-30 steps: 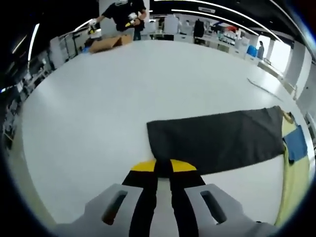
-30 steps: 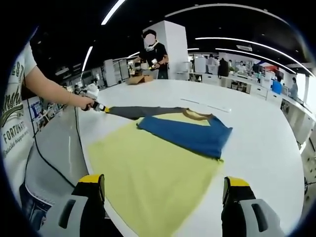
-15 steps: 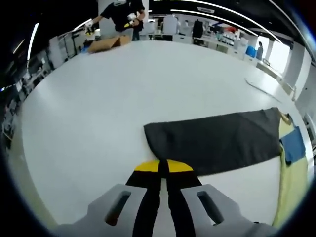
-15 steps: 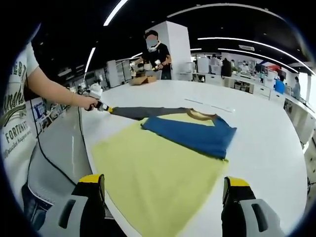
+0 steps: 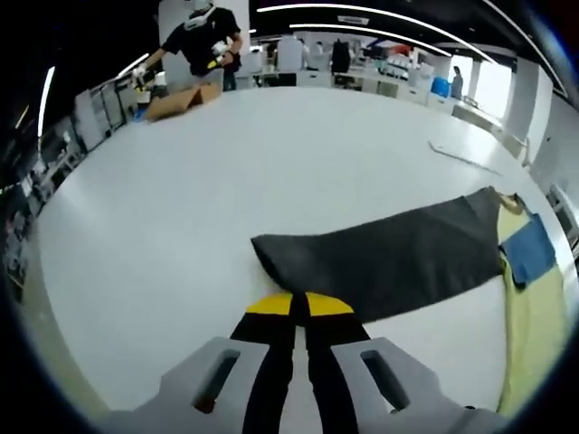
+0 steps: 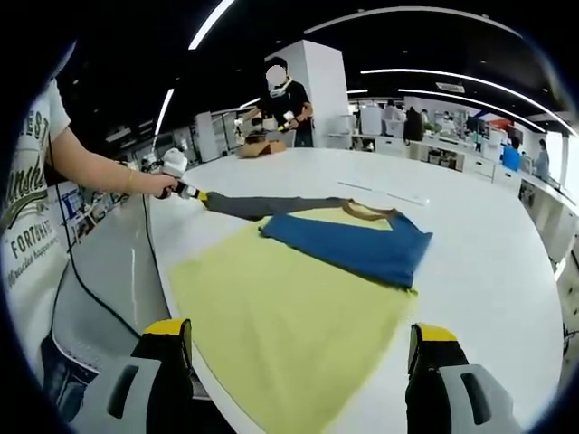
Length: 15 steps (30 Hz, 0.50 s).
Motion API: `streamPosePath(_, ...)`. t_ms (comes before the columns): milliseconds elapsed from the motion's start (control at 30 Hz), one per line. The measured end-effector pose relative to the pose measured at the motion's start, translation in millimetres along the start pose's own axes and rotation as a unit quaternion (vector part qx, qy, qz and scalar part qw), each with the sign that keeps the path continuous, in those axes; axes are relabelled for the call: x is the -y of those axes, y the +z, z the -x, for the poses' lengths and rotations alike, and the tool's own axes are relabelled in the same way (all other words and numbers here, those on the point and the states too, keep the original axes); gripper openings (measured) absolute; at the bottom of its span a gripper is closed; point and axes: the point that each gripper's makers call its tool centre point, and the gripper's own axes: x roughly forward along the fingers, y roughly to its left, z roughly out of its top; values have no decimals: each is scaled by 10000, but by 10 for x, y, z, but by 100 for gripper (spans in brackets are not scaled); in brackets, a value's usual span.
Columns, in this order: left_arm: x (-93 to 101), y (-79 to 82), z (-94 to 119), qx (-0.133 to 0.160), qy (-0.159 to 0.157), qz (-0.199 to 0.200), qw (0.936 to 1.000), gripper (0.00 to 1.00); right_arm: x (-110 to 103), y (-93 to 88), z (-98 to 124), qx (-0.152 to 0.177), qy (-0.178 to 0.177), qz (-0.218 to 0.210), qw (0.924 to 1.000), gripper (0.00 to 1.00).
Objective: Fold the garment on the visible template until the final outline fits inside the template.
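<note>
Sleeve point(image 5: 398, 258) long axis runs from left claw point(image 5: 291, 307), pinched shut on cuff, toward garment point(image 6: 348, 249) | right claw point(image 6: 298, 348) wide open, empty, nearer yellow template point(image 6: 280, 316) on counter point(image 5: 181, 181).

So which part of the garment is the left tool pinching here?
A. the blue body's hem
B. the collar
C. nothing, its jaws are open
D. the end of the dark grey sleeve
D: the left tool is shut on the end of the dark grey sleeve, stretched out across the white table.
</note>
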Motion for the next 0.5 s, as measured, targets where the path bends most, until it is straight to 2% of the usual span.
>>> streamPosePath(200, 149, 132, 56, 121, -161, -292, 9994, 0, -22, 11, -12, 19, 31, 17, 10000, 99)
streamPosePath(267, 236, 186, 80, 210, -315, -353, 9987, 0, -31, 9, -15, 15, 46, 18, 10000, 99)
streamPosePath(367, 301, 231, 99, 239, -390, -365, 9983, 0, -36, 7, -23, 10, 53, 25, 10000, 99)
streamPosePath(500, 403, 284, 139, 276, -482, -592, 9967, 0, -47, 9, -32, 14, 77, 53, 10000, 99)
